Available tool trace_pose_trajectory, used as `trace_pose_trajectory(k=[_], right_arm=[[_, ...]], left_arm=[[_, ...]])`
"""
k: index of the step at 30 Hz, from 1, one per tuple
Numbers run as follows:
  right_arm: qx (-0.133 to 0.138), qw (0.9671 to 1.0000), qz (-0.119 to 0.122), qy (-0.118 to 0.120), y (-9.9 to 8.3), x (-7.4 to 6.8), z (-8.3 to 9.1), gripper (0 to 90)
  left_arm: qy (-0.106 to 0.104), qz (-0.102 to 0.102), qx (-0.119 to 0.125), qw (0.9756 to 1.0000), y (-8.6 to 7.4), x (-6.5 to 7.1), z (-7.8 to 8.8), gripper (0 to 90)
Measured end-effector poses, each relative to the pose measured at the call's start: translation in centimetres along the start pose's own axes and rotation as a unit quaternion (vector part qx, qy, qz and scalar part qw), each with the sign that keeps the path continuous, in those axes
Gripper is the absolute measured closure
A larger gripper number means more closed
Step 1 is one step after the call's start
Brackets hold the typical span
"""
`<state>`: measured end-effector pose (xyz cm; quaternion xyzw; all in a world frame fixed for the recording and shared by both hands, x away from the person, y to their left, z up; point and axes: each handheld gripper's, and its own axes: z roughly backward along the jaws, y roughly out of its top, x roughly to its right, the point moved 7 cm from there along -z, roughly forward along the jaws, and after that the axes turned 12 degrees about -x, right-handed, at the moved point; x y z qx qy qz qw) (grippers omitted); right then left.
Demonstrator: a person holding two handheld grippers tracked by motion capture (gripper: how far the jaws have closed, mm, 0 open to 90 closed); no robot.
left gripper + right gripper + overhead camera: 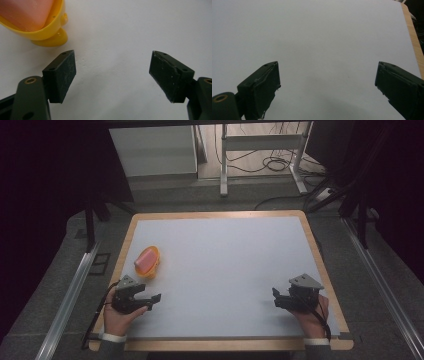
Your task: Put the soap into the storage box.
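i steer the wide-open left tool [150, 301] far-left, straddling the yellow plastic dish [150, 265] holding pink soap [145, 259]; right tool [278, 299] wide, empty.

Yellow dish [148, 265] holding pink block [144, 259], upright, table's left side.

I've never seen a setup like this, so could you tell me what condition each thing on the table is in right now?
Left gripper: open, holding nothing.
Right gripper: open, holding nothing.
Yellow dish: on the table, holds a pink block, untouched.
Pink block: lying in the dish.
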<state>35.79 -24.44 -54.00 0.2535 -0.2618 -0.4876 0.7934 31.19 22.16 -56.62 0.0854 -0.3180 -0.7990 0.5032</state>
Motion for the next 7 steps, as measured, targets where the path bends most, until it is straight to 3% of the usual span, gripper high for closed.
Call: trace_pose_trajectory(k=[3,5,7], right_arm=[[0.001,1.0000,-0.001,-0.002,0.01,0.13,0.04,5.8],[0.001,1.0000,-0.001,-0.001,0.03,0.10,0.02,5.8],[0.002,1.0000,0.001,-0.001,0.13,-0.04,-0.03,5.8]], left_arm=[[-0.002,0.004,0.006,1.0000,0.10,-0.10,0.30,21.9],[-0.024,0.005,0.014,0.9996,0.25,0.20,0.55,21.7],[-0.019,0.000,0.016,0.9997,0.40,0.32,0.69,21.8]])
